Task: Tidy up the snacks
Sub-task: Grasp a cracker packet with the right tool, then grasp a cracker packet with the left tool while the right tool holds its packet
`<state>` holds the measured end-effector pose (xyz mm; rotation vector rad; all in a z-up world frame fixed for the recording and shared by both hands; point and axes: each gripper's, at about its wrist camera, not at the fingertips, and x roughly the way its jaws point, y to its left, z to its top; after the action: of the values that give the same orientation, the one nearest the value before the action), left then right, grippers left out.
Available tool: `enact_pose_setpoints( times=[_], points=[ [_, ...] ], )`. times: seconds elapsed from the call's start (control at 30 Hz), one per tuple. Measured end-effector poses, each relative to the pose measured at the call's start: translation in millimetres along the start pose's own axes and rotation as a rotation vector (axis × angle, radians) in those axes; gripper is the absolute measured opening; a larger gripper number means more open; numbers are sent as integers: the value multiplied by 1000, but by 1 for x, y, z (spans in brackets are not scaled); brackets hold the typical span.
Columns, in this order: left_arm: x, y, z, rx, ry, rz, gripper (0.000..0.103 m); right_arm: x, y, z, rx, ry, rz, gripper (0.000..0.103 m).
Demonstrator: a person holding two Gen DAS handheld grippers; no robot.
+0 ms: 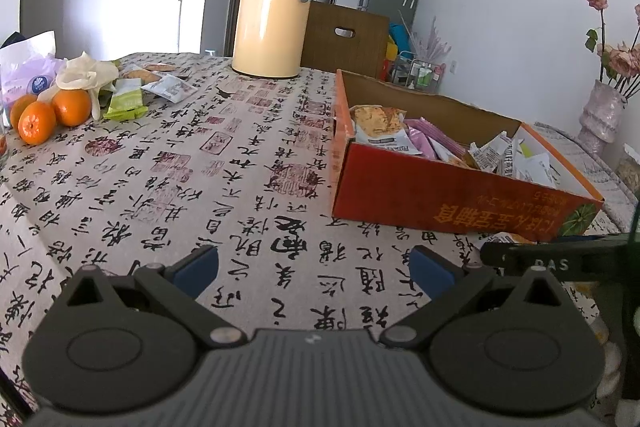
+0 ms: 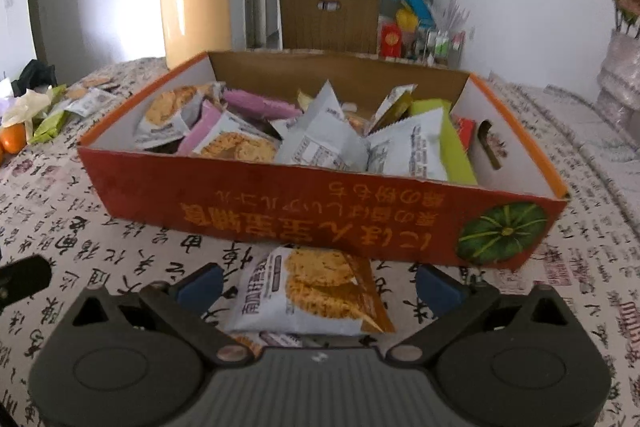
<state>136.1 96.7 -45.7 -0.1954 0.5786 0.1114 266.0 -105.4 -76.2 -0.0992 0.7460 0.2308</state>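
An orange-red cardboard box [image 2: 280, 211] stands on the table and holds several snack packets [image 2: 320, 139]: white, purple and green. A white cracker packet [image 2: 316, 291] lies flat on the tablecloth just before the box's near wall. My right gripper [image 2: 318, 287] is open around it, with a blue pad on each side and a gap to each. My left gripper [image 1: 314, 267] is open over bare cloth, left of the box [image 1: 440, 195]. A green packet [image 1: 126, 99] and a white packet [image 1: 172, 87] lie loose at the far left.
A cream thermos jug [image 1: 272, 7] stands behind the box's left corner. Three oranges [image 1: 52, 115] and crumpled bags sit at the far left. A vase of dried flowers [image 1: 602, 111] stands at the right. A brown chair back [image 1: 344, 39] rises beyond the table.
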Motion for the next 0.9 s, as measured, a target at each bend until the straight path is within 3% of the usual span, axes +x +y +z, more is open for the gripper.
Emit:
enact_pose_setpoints(
  times=[0.07, 0.23, 0.3, 0.57, 0.9],
  points=[
    [0, 0, 0, -1, 2, -2, 103, 6, -3, 1, 9, 27, 9, 80],
    [2, 1, 0, -4, 8, -4, 103, 4, -6, -2, 11, 27, 41, 67],
    [2, 1, 0, -5, 9, -3, 103, 2, -6, -3, 9, 16, 50, 54],
    [3, 2, 0, -6, 15, 4, 103, -8, -9, -8, 25, -33, 62, 52],
    [3, -4, 3, 16, 27, 27, 103, -50, -24, -20, 45, -145, 60, 52]
  ],
)
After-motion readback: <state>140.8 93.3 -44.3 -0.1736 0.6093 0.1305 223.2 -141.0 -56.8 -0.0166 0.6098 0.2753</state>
